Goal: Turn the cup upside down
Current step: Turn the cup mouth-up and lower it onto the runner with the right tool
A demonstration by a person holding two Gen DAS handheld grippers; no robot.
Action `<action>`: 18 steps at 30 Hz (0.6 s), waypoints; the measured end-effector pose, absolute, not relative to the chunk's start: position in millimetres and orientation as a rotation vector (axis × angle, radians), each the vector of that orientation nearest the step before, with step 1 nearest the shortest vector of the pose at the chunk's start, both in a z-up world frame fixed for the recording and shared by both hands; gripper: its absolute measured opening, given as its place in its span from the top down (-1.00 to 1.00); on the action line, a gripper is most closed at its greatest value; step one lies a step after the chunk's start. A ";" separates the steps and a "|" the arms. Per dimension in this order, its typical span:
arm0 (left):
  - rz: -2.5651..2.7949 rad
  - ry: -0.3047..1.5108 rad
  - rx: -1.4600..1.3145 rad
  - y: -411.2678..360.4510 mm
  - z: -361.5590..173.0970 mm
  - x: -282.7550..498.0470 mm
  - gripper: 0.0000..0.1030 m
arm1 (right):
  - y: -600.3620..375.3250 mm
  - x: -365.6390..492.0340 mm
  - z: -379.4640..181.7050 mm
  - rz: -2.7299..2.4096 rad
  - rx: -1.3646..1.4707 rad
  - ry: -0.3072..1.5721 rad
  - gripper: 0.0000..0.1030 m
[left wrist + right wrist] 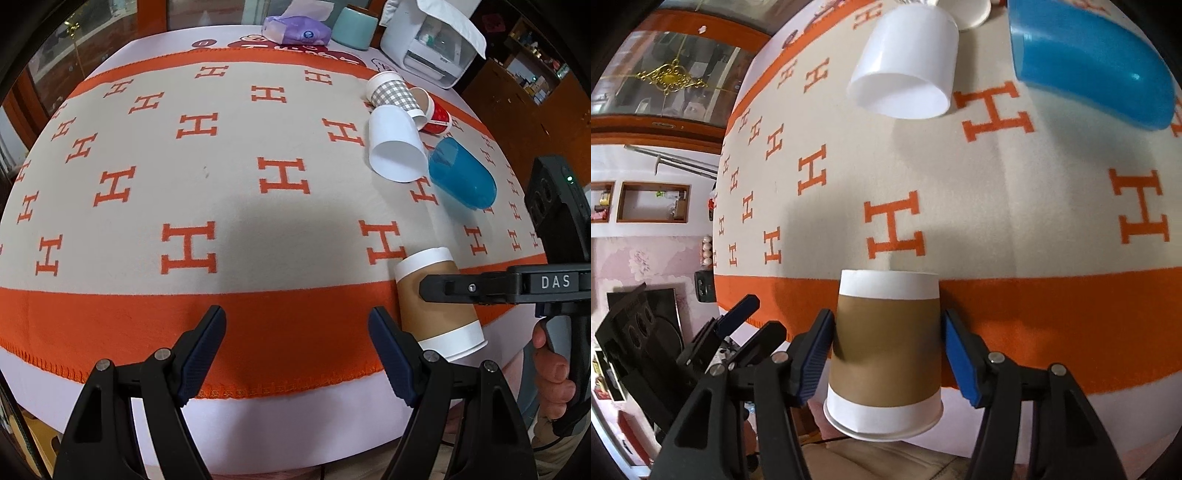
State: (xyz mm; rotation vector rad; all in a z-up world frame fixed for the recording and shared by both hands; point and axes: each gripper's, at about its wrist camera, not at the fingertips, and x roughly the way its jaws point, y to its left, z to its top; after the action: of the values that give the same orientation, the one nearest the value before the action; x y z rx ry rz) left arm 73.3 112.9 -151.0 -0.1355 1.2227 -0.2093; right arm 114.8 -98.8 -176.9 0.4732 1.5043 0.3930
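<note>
A brown-and-white paper cup [886, 354] is held between the pads of my right gripper [886, 350], which is shut on its brown sleeve. The cup is off the cloth, tipped with its rim toward the camera. It also shows in the left wrist view [436, 306], with the right gripper [428, 288] reaching in from the right across it, above the cloth's orange border. My left gripper [297, 339] is open and empty over the front orange border, left of the cup.
A white cup [395, 147], a blue plastic cup [461, 177], a checked cup [393, 94] and a red cup [434, 114] lie on their sides at the right of the orange H-pattern cloth [184, 166]. A tissue pack [295, 31], teal jar [354, 26] and white appliance [428, 44] stand at the back.
</note>
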 end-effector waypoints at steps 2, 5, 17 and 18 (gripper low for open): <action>-0.218 1.218 -0.126 110.2 -149.4 72.7 -0.51 | -101.5 111.9 -166.5 0.375 0.457 1.450 -0.15; -0.235 1.206 -0.115 104.7 -144.9 73.3 -0.51 | -106.9 108.5 -147.5 0.336 0.402 1.315 -0.15; -0.206 1.027 -0.121 100.1 -106.1 72.6 -0.81 | -99.4 81.7 -148.1 0.325 0.118 0.816 -0.15; -0.193 1.010 -0.113 100.0 -104.9 71.1 -0.81 | -99.7 75.1 -147.3 0.341 0.095 0.794 -0.15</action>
State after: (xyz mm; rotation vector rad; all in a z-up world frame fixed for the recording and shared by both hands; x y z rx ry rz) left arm 71.1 100.0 -104.9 -0.1134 1.0104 -0.1927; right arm 75.1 -99.7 -147.3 0.0946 0.7944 0.3410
